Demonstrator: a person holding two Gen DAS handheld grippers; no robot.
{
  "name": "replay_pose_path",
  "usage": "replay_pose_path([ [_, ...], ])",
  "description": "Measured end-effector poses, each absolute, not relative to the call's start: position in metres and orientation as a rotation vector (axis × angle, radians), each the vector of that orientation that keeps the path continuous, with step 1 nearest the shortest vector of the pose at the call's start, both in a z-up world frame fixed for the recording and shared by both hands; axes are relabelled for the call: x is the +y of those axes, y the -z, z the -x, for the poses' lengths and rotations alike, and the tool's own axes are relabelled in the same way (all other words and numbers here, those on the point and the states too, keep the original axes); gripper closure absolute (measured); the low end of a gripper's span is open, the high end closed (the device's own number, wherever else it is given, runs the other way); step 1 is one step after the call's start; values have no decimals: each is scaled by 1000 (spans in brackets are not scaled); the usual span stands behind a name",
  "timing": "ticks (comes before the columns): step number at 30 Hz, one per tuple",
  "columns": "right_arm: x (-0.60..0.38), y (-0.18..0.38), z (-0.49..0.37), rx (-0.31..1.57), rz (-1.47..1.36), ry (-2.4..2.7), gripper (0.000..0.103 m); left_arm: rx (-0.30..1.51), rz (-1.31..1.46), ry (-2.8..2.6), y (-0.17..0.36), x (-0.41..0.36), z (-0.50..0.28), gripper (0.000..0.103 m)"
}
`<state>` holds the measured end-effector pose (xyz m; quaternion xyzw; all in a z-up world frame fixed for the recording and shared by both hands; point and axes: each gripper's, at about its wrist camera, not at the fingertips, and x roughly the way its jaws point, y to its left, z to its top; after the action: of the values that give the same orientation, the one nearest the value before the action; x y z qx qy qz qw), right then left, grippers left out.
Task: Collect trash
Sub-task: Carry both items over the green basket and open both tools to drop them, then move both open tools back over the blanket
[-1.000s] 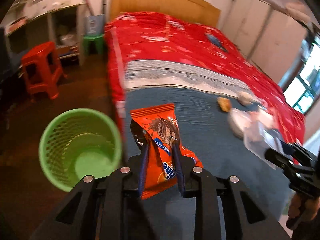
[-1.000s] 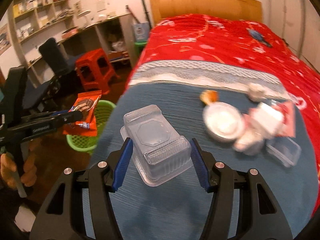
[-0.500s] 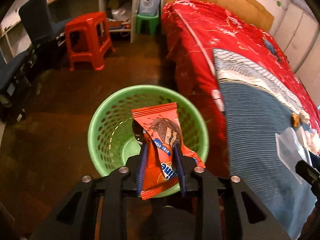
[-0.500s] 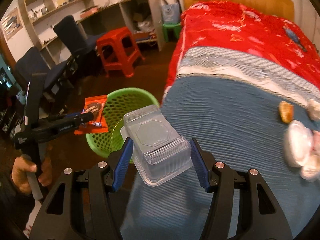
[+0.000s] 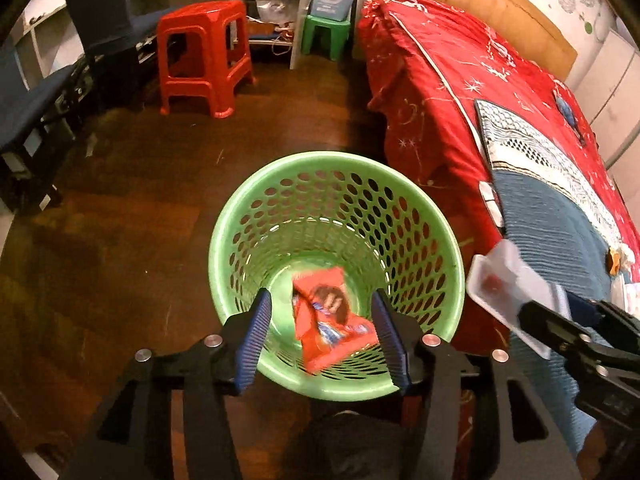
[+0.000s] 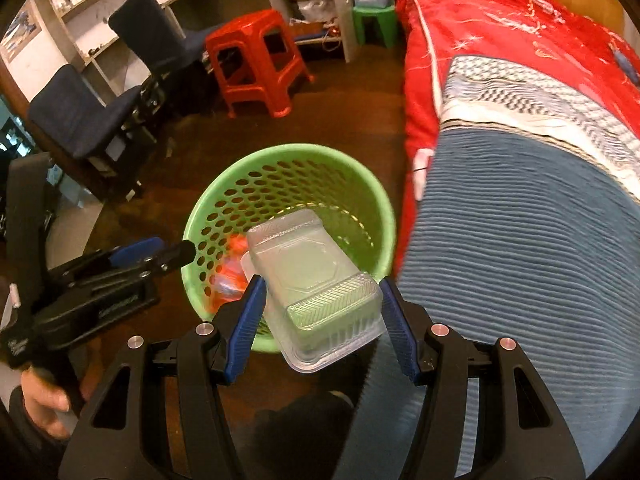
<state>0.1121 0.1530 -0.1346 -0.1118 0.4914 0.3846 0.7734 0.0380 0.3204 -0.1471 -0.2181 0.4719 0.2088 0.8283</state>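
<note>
A green perforated basket stands on the wood floor beside the bed. My left gripper hangs over its near rim, jaws opening, and the orange snack wrapper lies free inside the basket, blurred, touching neither pad. My right gripper is shut on a clear plastic clamshell box, held over the basket's right rim near the bed edge. The left gripper's body shows at the left of the right wrist view.
The bed with red quilt and blue blanket borders the basket on the right; more litter lies on it. A red stool, green stool and dark chairs stand across the floor.
Both grippers swung from over the bed to above the basket. The left jaws spread and the orange wrapper dropped out of them into the basket. The right still grips the clear box.
</note>
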Motion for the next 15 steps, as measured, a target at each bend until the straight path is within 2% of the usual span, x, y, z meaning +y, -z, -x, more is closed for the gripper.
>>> replay_pose_path([
  [5, 165, 140, -113, 1086, 229, -844, 43, 982, 472, -465, 141, 326, -30, 49],
  [8, 171, 142, -113, 1098, 217, -858, 43, 958, 470, -485, 134, 327, -25, 43],
  [15, 167, 135, -105, 1086, 200, -870, 36, 923, 475, -495, 116, 325, -14, 43],
])
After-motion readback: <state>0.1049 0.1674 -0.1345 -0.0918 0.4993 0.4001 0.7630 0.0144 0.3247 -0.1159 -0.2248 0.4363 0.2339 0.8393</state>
